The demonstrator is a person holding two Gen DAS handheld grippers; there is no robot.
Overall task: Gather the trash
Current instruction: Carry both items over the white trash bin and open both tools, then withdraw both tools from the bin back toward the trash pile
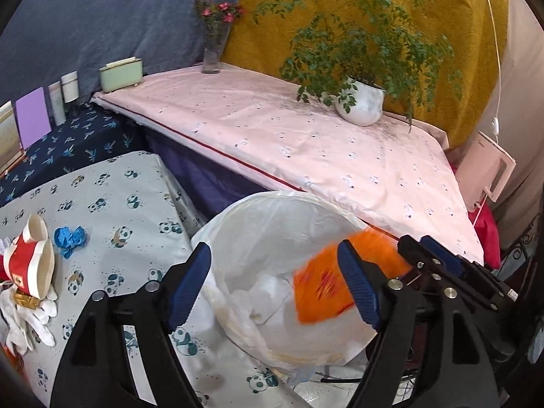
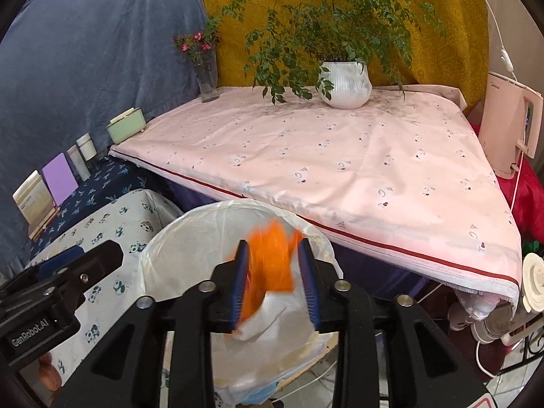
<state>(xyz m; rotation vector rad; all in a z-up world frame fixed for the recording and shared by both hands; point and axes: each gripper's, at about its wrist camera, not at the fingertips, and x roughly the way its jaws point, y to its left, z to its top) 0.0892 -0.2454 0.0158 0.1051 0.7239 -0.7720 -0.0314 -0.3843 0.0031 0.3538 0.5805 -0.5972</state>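
We see the right hand-held gripper (image 2: pixel 275 282) clamped on an orange wrapper (image 2: pixel 272 258) over the bin bag (image 2: pixel 176 261) — left hand-held gripper (image 1: pixel 272 285) apart, empty; cup (image 1: pixel 32 265) and blue scrap (image 1: pixel 69 236) on the desk (image 1: pixel 136 210).

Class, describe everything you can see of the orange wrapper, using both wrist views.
The orange wrapper is a crumpled, thin piece, bright orange with darker red marks and a white part at its lower end. It is motion-blurred, so print cannot be read. It sits between the fingers of the right gripper, directly above the open mouth of the white bin bag. Whether the fingers touch it cannot be told. The left gripper is clear of it.
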